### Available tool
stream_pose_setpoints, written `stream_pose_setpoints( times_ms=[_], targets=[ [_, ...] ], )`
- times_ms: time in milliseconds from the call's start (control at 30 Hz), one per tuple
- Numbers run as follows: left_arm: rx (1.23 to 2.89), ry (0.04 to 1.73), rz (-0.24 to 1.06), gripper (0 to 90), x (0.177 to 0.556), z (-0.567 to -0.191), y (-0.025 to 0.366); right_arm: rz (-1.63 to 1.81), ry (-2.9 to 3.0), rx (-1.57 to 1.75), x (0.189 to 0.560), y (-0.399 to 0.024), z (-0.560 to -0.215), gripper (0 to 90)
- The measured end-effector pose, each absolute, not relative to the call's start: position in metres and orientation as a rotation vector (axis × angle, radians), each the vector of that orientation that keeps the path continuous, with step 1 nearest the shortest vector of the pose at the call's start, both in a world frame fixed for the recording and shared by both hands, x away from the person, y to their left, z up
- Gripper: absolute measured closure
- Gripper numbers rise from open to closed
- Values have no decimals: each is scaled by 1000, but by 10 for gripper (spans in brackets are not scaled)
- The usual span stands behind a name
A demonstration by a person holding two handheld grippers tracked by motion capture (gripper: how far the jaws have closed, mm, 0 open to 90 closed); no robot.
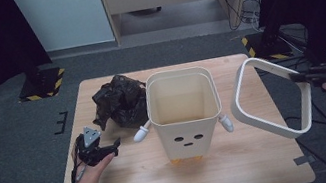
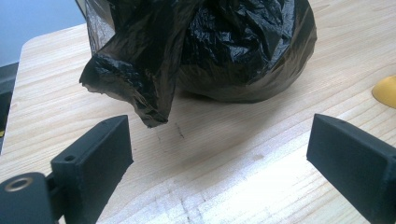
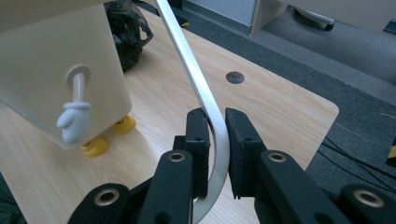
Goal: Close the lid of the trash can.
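A cream bin (image 1: 186, 118) with a drawn face, small white arms and yellow feet stands mid-table. To its right a white rounded ring frame (image 1: 263, 122) hangs tilted above the table, my right gripper (image 1: 296, 77) shut on its far right edge. In the right gripper view the jaws (image 3: 217, 116) pinch the thin white strip (image 3: 190, 60), with the bin (image 3: 56, 60) at the left. A crumpled black plastic bag (image 1: 121, 101) lies left of the bin. My left gripper (image 1: 112, 145) rests low just in front of the bag (image 2: 210, 46), open (image 2: 219, 158), with bare wood between its jaws.
The wooden table (image 1: 245, 168) ends near the bin's right side; a cable hole (image 3: 235, 77) sits near that edge. One yellow bin foot (image 2: 385, 91) shows beside the bag. Dark floor, black stands and a pale cabinet lie beyond the table.
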State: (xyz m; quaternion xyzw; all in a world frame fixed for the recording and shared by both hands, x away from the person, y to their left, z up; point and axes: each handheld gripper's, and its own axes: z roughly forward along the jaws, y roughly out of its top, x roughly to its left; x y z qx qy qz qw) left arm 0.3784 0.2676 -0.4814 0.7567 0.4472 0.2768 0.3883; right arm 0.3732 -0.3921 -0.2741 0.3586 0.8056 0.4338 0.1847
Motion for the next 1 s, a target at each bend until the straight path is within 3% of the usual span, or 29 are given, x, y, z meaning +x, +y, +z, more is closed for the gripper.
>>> stream_pose_setpoints(
  times_ms=[467,1000],
  targets=[
    [1940,1149,700,60,380,-486,271,1274,2295,938,380,-371,-247,804],
    [1941,1155,699,60,381,-487,275,1283,2373,844,407,-316,-233,804]
  ],
)
